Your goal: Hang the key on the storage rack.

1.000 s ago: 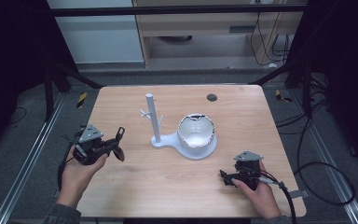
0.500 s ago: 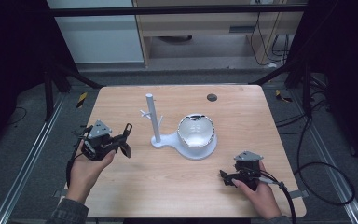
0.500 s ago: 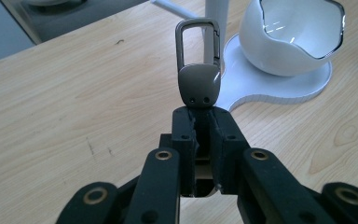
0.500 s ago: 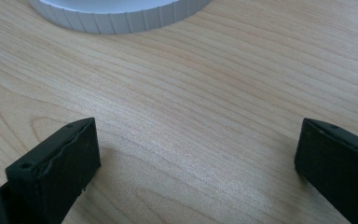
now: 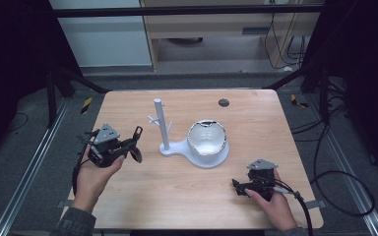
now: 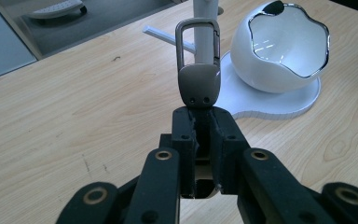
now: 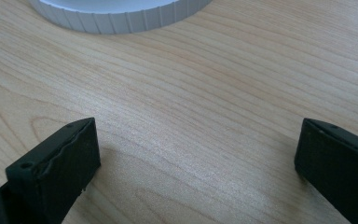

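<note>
Left gripper (image 6: pixel 200 140) carries a grey-brown metal carabiner clip (image 6: pixel 198 70) toward the white peg stand (image 5: pixel 160 124).

Its jaws clamp only the clip's base, held above the wooden counter (image 5: pixel 142 196); a nudge against a peg could twist it loose. Right gripper (image 7: pixel 193 154) rests, jaws apart.

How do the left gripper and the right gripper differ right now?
The left gripper is shut on a metal clasp, while the right gripper stands open with nothing between its jaws. The left gripper is raised toward the white stand; the right gripper rests low on the table. Both have black jaws.
</note>
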